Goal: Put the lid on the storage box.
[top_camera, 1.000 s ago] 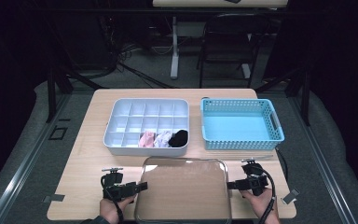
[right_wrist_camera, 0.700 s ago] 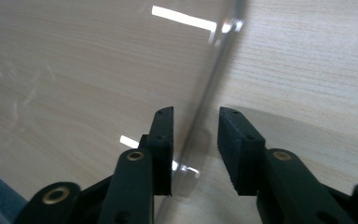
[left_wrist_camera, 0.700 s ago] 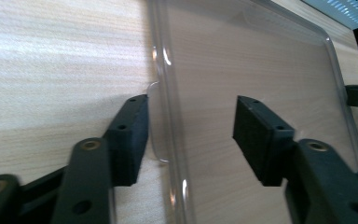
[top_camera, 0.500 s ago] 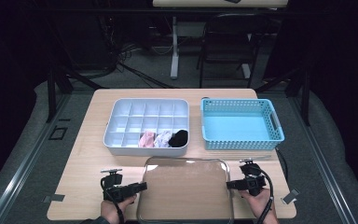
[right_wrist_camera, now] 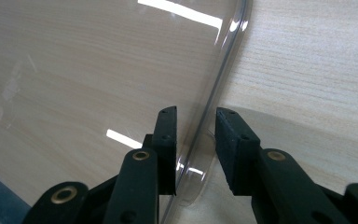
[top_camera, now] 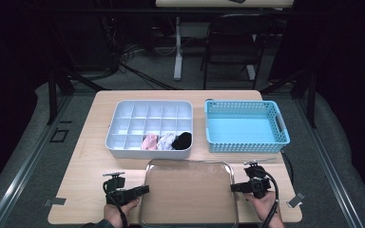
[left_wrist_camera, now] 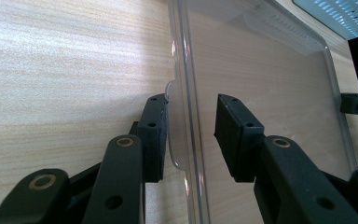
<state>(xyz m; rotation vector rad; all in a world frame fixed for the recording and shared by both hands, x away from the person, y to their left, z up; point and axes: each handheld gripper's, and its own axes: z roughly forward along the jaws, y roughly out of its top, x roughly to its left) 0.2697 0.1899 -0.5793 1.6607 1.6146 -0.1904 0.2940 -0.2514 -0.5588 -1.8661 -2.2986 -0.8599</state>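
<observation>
A clear plastic lid (top_camera: 187,194) lies flat on the wooden table (top_camera: 90,166), near the front edge. My left gripper (top_camera: 145,190) straddles its left rim (left_wrist_camera: 186,93). Its jaws have just been closing: the outer pad (left_wrist_camera: 156,135) touches the rim's small tab, while the inner pad (left_wrist_camera: 230,135) still stands off the lid wall. My right gripper (top_camera: 234,187) sits at the lid's right rim (right_wrist_camera: 214,88), and its jaws have closed in on that rim (right_wrist_camera: 196,140), one pad on each side. Each gripper is held by a hand at the table's front.
A white divided tray (top_camera: 123,142) stands behind the lid, with pink, white and black cloth items (top_camera: 167,141) in its front compartments. A blue basket (top_camera: 247,142) sits to its right. Dark floor, a chair and table legs lie beyond.
Both pairs of jaws have drawn in around the lid's side edges. The hands and the lid have stayed where they were.
</observation>
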